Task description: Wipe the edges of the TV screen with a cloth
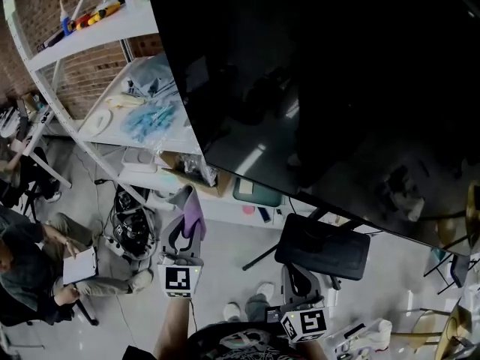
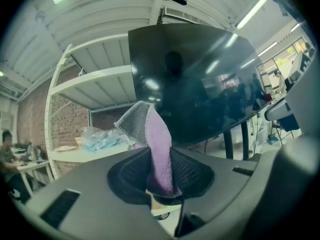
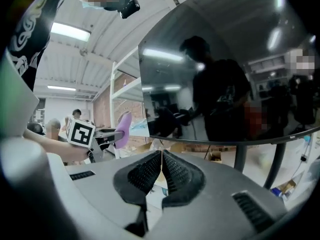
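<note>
One end of the purple cloth (image 2: 159, 154) pinched in the left gripper (image 2: 160, 178), near the lower corner of the TV screen (image 1: 337, 88). Right gripper (image 3: 161, 171) closed on nothing. Judged soft, light, floppy; best gripped short.

The TV screen (image 1: 337, 88) runs out of the head view at the top and right edges, so only its left and lower edges show there. The lower end of the cloth (image 2: 159, 149) is buried between the clamped jaws of the left claw (image 2: 161, 186), and how far down it reaches cannot be told. In the head view the right claw (image 1: 298, 280) is partly covered by its own marker cube (image 1: 304, 323). The bluish packets (image 1: 150, 117) on the white shelf (image 1: 112, 21) are too blurred to name, as are the small things (image 1: 86, 19) along its upper board. A seated person (image 1: 34, 265) is cut by the left edge.
</note>
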### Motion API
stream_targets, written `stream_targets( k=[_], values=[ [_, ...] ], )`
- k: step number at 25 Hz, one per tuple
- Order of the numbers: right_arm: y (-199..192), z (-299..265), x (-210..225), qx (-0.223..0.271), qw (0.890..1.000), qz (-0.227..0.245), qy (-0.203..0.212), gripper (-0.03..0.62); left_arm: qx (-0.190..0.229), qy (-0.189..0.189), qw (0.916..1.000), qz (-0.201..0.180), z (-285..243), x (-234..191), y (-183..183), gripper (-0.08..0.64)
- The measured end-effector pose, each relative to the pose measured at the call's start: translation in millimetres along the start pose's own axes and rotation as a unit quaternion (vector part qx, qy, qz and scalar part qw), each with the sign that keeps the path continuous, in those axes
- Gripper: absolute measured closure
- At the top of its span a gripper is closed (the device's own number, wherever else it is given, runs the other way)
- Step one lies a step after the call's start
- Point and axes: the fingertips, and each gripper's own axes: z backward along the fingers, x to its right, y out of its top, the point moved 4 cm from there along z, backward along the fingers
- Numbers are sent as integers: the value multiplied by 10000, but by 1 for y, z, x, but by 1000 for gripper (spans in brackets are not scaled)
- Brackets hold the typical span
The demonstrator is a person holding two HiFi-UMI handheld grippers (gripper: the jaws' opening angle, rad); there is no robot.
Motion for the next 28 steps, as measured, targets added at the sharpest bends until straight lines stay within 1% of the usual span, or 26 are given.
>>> stream_targets(
  k=[3,7,10,12,14,17,22,26,28],
  values=[
    [10,-17,23,62,9997,53,219,562,-122,163,9998,59,-23,4,0,456],
    [16,-33,49,114,9993,53,351,562,-209,281,9994,-45,-46,10,5,456],
    [14,-35,60,104,9990,-7,438,562,-280,376,9989,-36,-53,15,3,456],
    [15,-39,65,118,9985,32,531,563,-317,474,9984,23,-58,14,1,456],
    [16,-42,68,116,9985,74,524,562,-351,524,9980,50,-62,11,-3,456],
    [18,-47,71,166,9987,71,485,562,-423,519,9977,73,-71,5,-10,456],
    [23,-60,72,213,9986,-108,472,562,-458,463,9979,18,-94,-9,-19,456],
    [27,-72,63,184,9979,-276,552,562,-538,369,9979,55,-108,-18,-26,456],
    [28,-77,59,158,9980,-278,546,563,-532,326,9980,76,-114,-23,-28,456]
  ],
)
